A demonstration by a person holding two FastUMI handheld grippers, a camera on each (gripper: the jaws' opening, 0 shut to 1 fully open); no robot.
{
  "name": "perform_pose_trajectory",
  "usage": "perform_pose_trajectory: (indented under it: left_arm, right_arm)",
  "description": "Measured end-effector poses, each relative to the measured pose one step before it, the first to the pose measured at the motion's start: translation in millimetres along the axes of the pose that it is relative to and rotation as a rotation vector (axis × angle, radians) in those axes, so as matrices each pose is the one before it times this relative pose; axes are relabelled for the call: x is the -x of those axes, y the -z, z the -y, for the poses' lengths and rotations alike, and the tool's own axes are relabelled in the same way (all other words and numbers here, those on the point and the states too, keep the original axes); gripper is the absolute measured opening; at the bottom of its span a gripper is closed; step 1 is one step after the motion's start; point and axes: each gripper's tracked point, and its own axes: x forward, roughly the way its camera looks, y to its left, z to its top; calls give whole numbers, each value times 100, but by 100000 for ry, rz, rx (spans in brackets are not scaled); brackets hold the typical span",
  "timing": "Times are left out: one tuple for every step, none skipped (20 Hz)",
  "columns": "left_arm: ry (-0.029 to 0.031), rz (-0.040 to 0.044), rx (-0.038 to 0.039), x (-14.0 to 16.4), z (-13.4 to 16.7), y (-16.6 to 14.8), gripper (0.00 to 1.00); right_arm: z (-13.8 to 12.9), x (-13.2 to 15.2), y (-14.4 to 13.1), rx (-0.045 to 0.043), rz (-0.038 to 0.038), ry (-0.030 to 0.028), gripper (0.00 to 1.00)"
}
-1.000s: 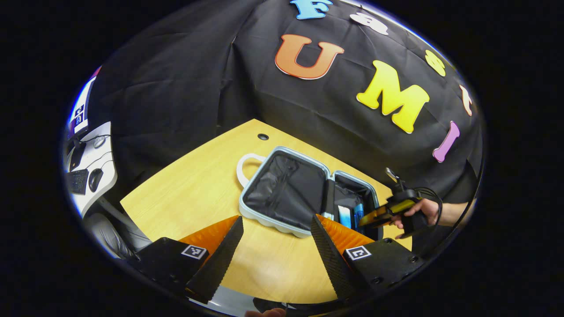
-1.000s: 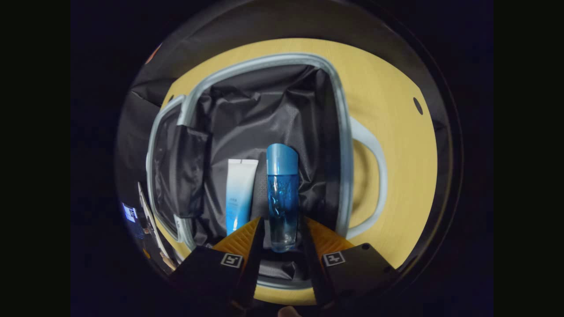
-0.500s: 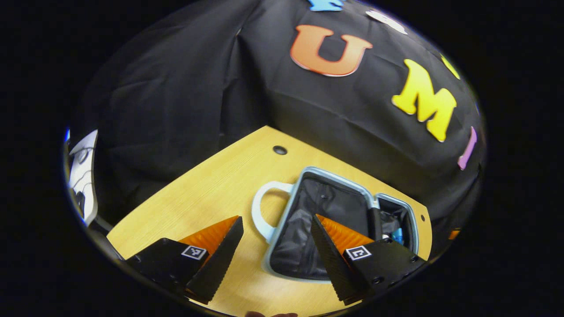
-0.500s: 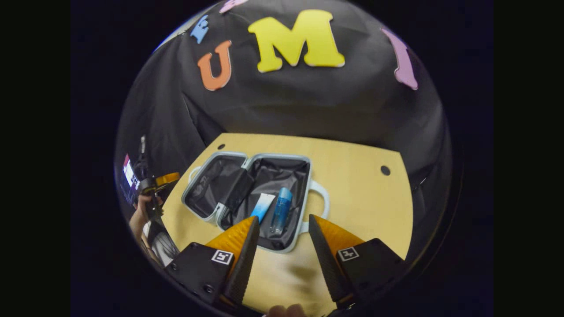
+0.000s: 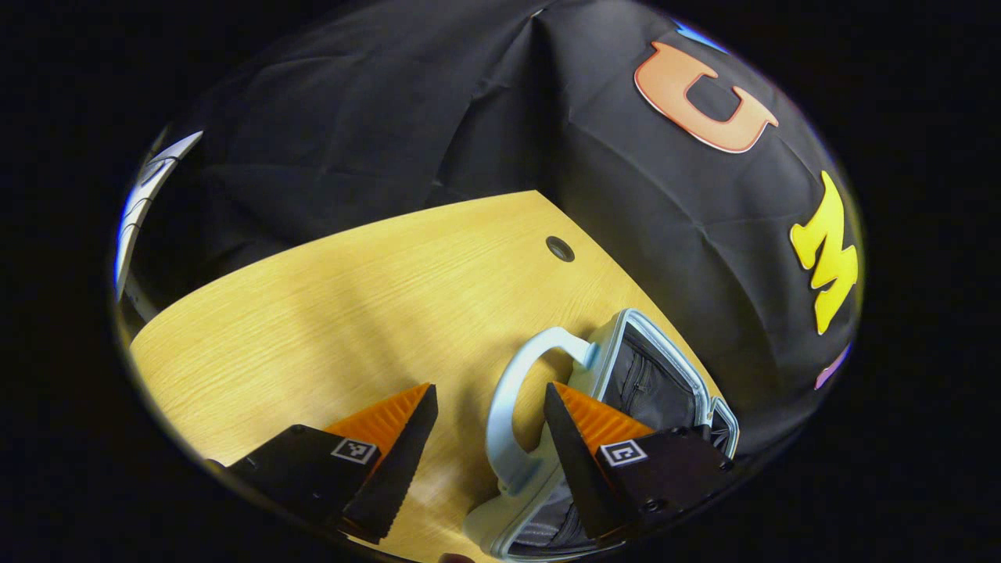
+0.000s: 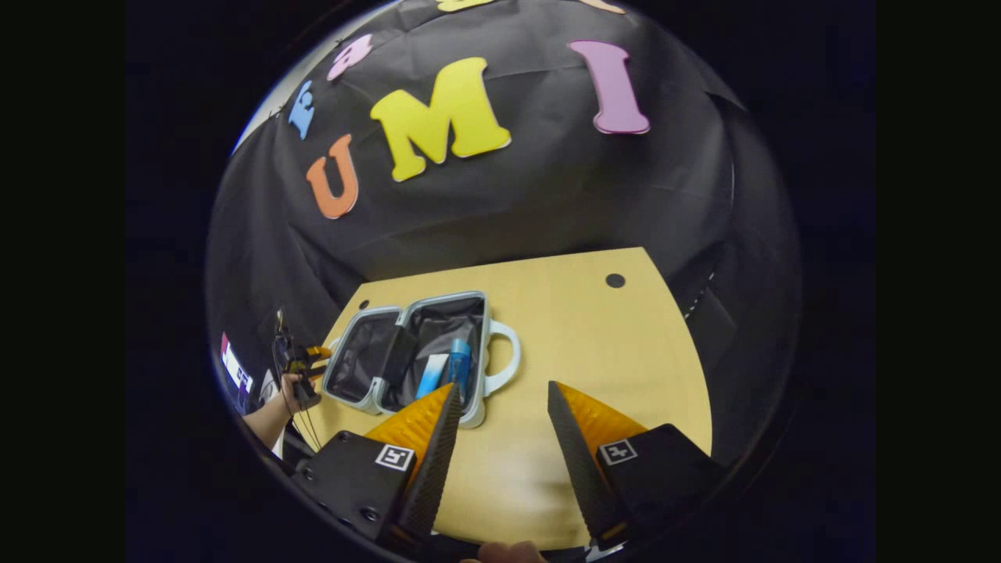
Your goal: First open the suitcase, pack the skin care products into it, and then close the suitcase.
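The pale blue suitcase [image 6: 438,298] lies open and flat on the wooden table [image 6: 610,352]. In its right half rest a blue bottle [image 6: 459,361] and a white-and-blue tube [image 6: 431,375], side by side. My right gripper [image 6: 499,395] hovers open over the table, in front of the suitcase and to its right, with nothing between its fingers. My left gripper [image 5: 489,391] is open close to the suitcase's left end [image 5: 626,322], and the curved handle [image 5: 500,418] shows between its fingers. In the right gripper view, a hand holds that left gripper [image 6: 313,356] beside the left half.
Black cloth walls close off the far sides of the table. Round cable holes [image 5: 560,249] [image 6: 615,280] sit near the far corners. Bare tabletop [image 5: 328,313] stretches left of the suitcase, and more lies to its right.
My right gripper has drawn back and up out of the suitcase, leaving the blue bottle lying inside. My left gripper has swung in close to the handle at the suitcase's left end.
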Motion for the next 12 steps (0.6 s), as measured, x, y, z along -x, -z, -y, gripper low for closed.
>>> perform_pose_trajectory:
  left_arm:
    - [-408, -1246, -1732, -852, 144, 141, 86]
    - [93, -1043, -665, -542, 286, 82, 80]
    - [-447, -1457, -865, -426, -15, 188, 77]
    - [556, -1443, -23, -220, -16, 179, 76]
    - [-775, -1545, 1062, 25, -333, 53, 54]
    - [783, -729, 721, -28, 127, 47, 43]
    - [-597, -715, -986, -85, -25, 139, 32]
    - [-743, -382, -797, 190, 169, 24, 20]
    - [-524, -303, 110, 204, 224, -239, 19]
    - [284, 53, 188, 462, 398, -361, 17]
    - [730, -787, -262, 713, 577, -135, 16]
    - [-50, 276, -1459, 750, 313, -375, 13]
  right_arm:
    - [-148, 463, -366, -2160, 678, -1096, 68]
    - [-74, 355, -447, -1559, 1056, -809, 63]
    - [32, 362, -569, -80, 1505, -361, 68]
    - [-52, 357, -529, 659, 1813, -228, 68]
    - [-49, 345, -370, 840, 1167, -119, 68]
    - [-102, 202, -239, 581, 748, -479, 68]
    - [-157, 162, -90, 258, 522, -506, 68]
    - [-117, 78, -42, 12, 58, -590, 68]
    - [13, 149, 137, 219, -172, -590, 68]
    - [37, -42, 147, -66, -520, -479, 68]
    - [-51, 266, 181, -200, -263, -618, 68]
    - [-152, 142, -87, -469, 425, -1150, 68]
